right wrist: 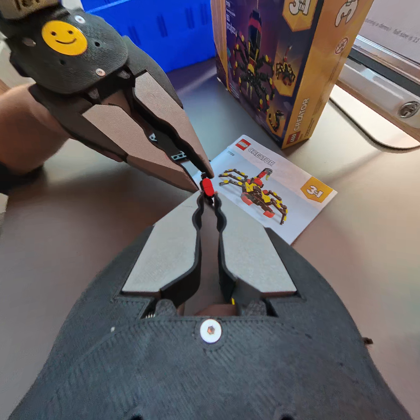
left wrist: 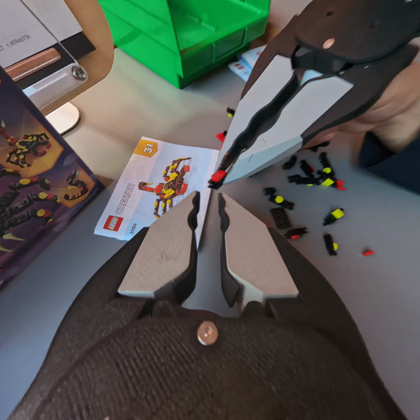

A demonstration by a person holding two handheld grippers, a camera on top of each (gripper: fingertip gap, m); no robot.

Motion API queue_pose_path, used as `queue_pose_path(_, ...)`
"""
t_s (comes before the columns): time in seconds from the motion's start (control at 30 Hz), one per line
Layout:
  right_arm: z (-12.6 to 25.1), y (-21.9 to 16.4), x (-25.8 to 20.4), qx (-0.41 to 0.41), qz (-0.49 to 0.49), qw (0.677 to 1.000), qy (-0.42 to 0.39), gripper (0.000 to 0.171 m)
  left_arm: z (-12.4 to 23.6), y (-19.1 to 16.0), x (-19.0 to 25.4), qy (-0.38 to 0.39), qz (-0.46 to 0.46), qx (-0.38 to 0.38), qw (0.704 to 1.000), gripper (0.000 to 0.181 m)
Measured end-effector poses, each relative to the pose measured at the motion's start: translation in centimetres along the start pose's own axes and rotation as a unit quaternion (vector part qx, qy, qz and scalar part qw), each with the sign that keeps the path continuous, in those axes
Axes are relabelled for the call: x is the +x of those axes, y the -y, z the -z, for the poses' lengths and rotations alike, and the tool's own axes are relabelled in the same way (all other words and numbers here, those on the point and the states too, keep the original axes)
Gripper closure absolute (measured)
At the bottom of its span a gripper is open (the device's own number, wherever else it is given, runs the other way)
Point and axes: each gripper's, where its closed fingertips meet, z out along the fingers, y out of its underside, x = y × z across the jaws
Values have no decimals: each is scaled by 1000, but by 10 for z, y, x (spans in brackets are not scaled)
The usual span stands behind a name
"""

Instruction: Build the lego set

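My right gripper (right wrist: 208,198) is shut on a small red-and-black lego piece (right wrist: 206,185) and holds it above the instruction booklet (right wrist: 272,188). In the left wrist view the right gripper (left wrist: 222,175) comes in from the upper right with the piece (left wrist: 215,179) at its tips. My left gripper (left wrist: 209,196) is slightly open and empty, its tips just short of the piece. In the right wrist view the left gripper (right wrist: 204,183) reaches in from the upper left. Several loose black, red and yellow pieces (left wrist: 313,179) lie on the grey table to the right.
The lego box (left wrist: 34,181) stands at the left, also seen in the right wrist view (right wrist: 284,68). A green bin (left wrist: 193,34) and a blue bin (right wrist: 159,29) stand at the back. A monitor foot (left wrist: 63,118) sits behind the box. A hand (left wrist: 397,109) holds the right gripper. The grippers are tip to tip, or close to it.
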Motion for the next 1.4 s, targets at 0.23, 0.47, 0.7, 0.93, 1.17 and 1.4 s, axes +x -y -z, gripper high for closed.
queue_pose_path(0.23,12,10,-13,32,-53,996,71,166,9,17,17,-60,13,51,997,174)
queue_pose_path(0.47,27,26,-26,83,-125,976,160,166,20,33,32,-160,88,108,977,175)
queue_pose_path(0.7,32,35,-31,103,-135,969,177,166,26,42,36,-166,80,134,974,173)
queue_pose_path(0.93,32,40,-27,109,-96,981,130,166,27,46,32,-150,71,155,974,175)
queue_pose_path(1.17,25,45,-17,117,-74,988,65,166,20,45,10,-37,30,160,986,181)
queue_pose_path(1.4,31,57,-17,160,-94,979,78,166,34,58,21,-174,141,210,952,178)
